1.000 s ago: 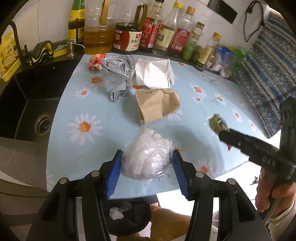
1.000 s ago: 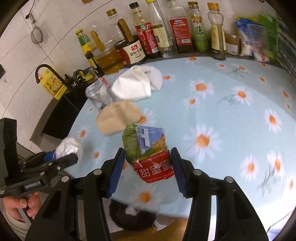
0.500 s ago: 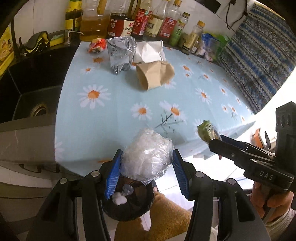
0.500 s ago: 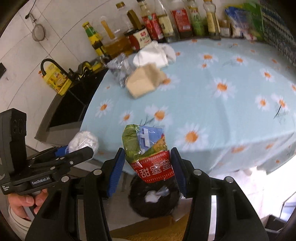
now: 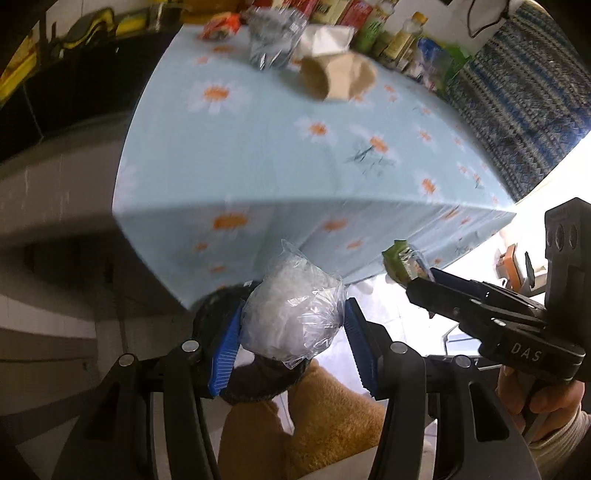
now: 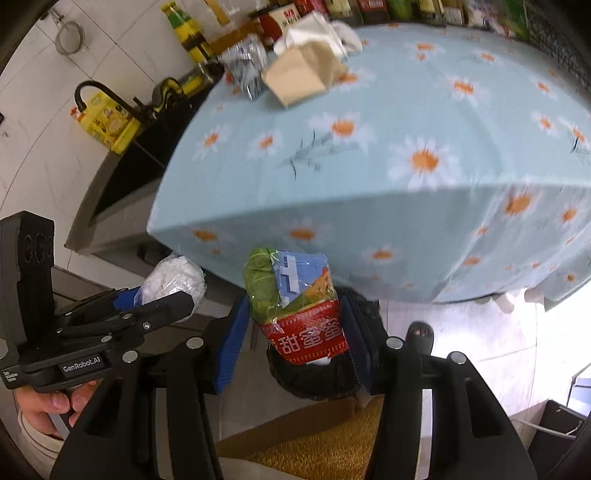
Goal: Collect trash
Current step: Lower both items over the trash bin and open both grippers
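Note:
My left gripper (image 5: 293, 334) is shut on a crumpled clear plastic bag (image 5: 291, 314), held below the table's front edge over a black bin (image 5: 255, 384). My right gripper (image 6: 295, 328) is shut on a red and green snack wrapper (image 6: 295, 302), held over the same black bin (image 6: 314, 376). Each gripper shows in the other's view: the right (image 5: 413, 269) with the wrapper (image 5: 400, 260), the left (image 6: 162, 295) with the bag (image 6: 173, 277). On the table remain a brown paper bag (image 5: 336, 79), a foil bag (image 5: 273, 40), white paper (image 5: 325, 37) and a red wrapper (image 5: 219, 27).
The table has a blue daisy cloth (image 5: 280, 155) that hangs over the front edge. Bottles (image 6: 369, 7) line the back wall. A black sink (image 6: 147, 147) lies to the left. A brown cushion (image 5: 321, 424) is below the grippers, beside the bin.
Both grippers have dropped further below the table edge with their loads still held. The bin now sits right under both loads.

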